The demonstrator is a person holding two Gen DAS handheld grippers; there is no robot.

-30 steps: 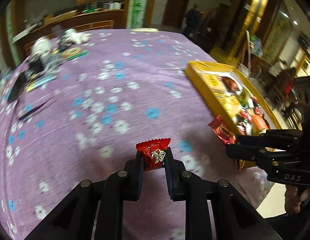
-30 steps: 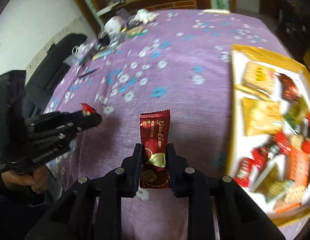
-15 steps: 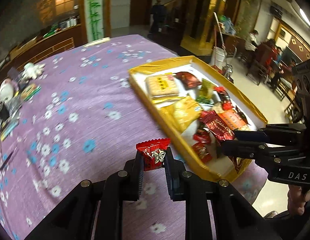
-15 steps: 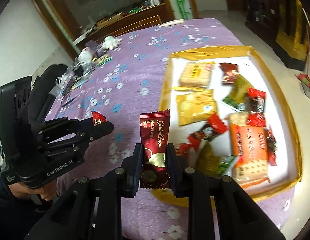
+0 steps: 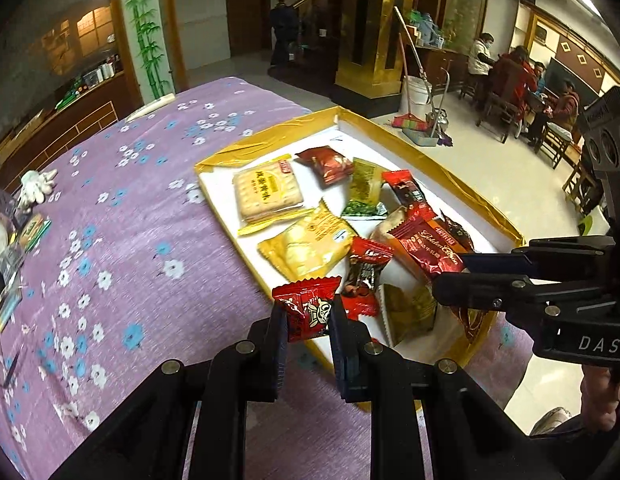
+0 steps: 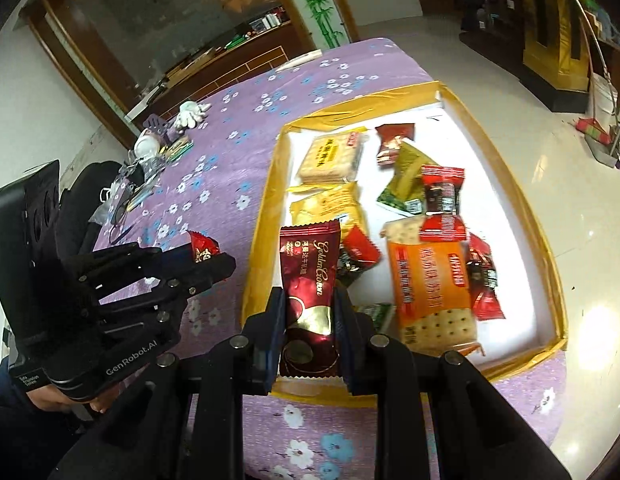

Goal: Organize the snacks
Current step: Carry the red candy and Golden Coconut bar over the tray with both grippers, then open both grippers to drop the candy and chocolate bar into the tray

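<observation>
red candy pinched in left gripper jaws; maroon wafer pack pinched in right gripper jaws, over tray.

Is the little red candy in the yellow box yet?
Not yet. The left gripper holds the little red candy pinched above the yellow box near its edge.

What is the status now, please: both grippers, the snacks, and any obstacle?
Left gripper shut on small red candy. Right gripper shut on dark red Golden Crown packet. Both near gold tray, already crowded. Nothing blocking.
</observation>
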